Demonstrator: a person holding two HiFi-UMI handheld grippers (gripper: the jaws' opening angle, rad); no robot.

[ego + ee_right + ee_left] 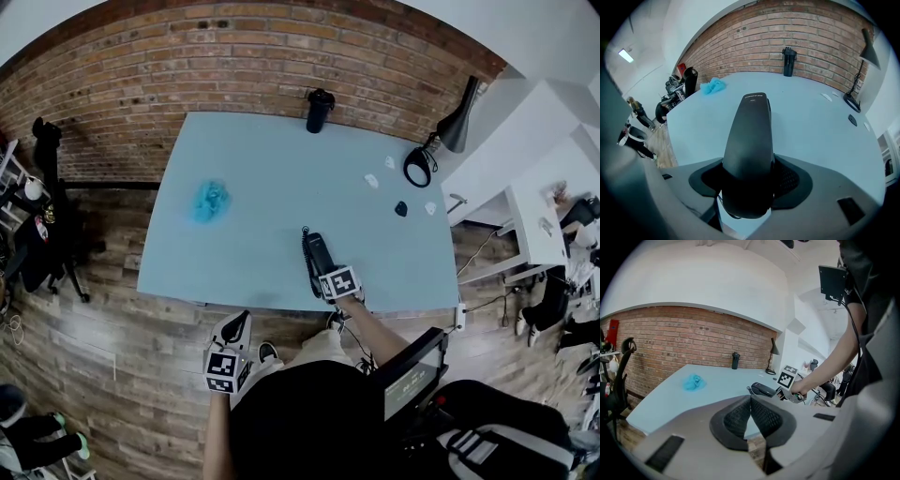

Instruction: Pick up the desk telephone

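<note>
Our right tool (pixel 751 183) pinches the desk telephone (pixel 317 251), apparently not yet raised off the tabletop (pixel 262 178); lifting remains. Our left tool (pixel 751 411), pressed together and empty, hangs well short of the telephone.

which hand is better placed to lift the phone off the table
Right. The right gripper has its jaws closed around the telephone on the table; the left gripper hangs off the table's near edge, jaws together and empty.
</note>
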